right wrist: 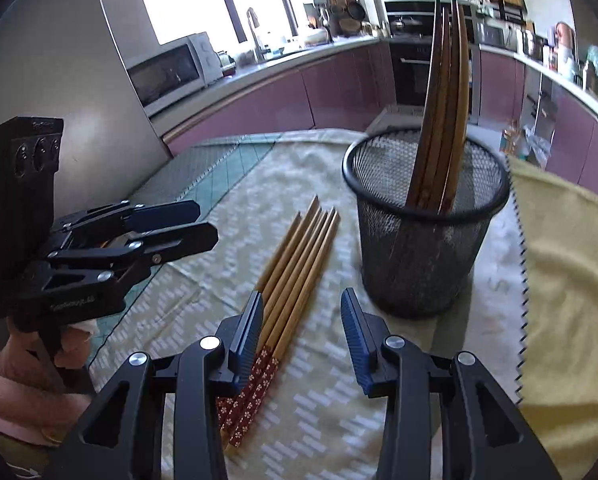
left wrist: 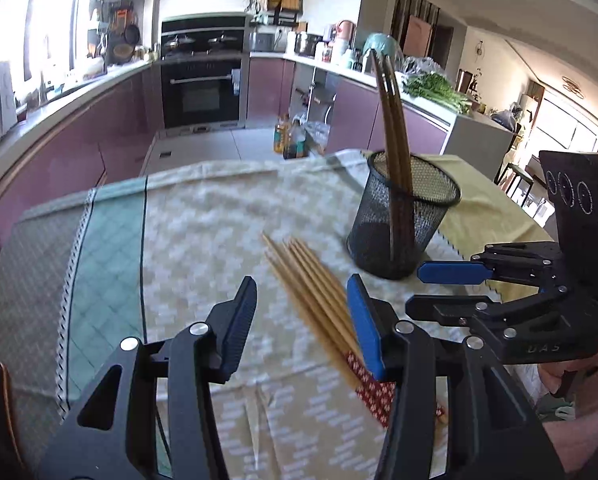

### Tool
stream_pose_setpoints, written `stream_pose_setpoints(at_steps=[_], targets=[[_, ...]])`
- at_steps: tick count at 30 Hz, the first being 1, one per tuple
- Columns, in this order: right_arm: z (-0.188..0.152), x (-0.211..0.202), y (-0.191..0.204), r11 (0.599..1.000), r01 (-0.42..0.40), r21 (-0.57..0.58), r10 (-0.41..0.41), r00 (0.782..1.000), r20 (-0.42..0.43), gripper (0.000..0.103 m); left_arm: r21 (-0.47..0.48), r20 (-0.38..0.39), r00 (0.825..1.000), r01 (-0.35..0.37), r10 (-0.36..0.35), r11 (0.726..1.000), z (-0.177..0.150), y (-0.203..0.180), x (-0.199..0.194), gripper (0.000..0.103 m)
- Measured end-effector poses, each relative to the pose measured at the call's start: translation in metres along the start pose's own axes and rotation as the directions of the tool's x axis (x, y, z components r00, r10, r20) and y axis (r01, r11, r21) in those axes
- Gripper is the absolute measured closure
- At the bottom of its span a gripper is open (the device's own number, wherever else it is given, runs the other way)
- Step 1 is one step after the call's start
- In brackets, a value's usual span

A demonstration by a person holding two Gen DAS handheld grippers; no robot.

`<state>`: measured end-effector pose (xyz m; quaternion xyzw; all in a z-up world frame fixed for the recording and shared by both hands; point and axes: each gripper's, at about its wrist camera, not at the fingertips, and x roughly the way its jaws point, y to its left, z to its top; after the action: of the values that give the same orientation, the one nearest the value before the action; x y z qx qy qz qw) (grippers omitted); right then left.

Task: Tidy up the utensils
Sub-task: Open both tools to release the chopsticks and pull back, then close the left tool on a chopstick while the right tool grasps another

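Both claws, left claw (left wrist: 302, 322) and right claw (right wrist: 302, 334), stand partly open and empty. The pale chopsticks (right wrist: 295, 268) lie flat on the surface (right wrist: 227, 240), at 9 o'clock of the mesh holder (right wrist: 423, 240). Pickup step, I judge: next, close on them near the patterned ends.

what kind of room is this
Most likely a home kitchen: a built-in oven with pans on the hob above it, a microwave on the long purple-fronted counter, and a sink tap by the window.
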<state>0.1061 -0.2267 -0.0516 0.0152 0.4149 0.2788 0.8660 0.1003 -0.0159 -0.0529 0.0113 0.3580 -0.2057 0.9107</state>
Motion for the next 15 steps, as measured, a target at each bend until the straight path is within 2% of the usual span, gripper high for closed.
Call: stream_pose_setpoints(at_steps=[6,15], targets=[[-0.01,0.014,0.002,1.0,0.018,0.013,-0.018,0.999,-0.038,0.065,-0.037,-0.066,0.998,0.007,-0.01,0.999,-0.024,0.004,0.017,0.056],[-0.016,0.022,0.002,0.999,0.04,0.025,-0.039,0.998,-0.055,0.065,-0.035,-0.113,0.993,0.01,-0.014,0.999,-0.03,-0.001,0.032,0.057]])
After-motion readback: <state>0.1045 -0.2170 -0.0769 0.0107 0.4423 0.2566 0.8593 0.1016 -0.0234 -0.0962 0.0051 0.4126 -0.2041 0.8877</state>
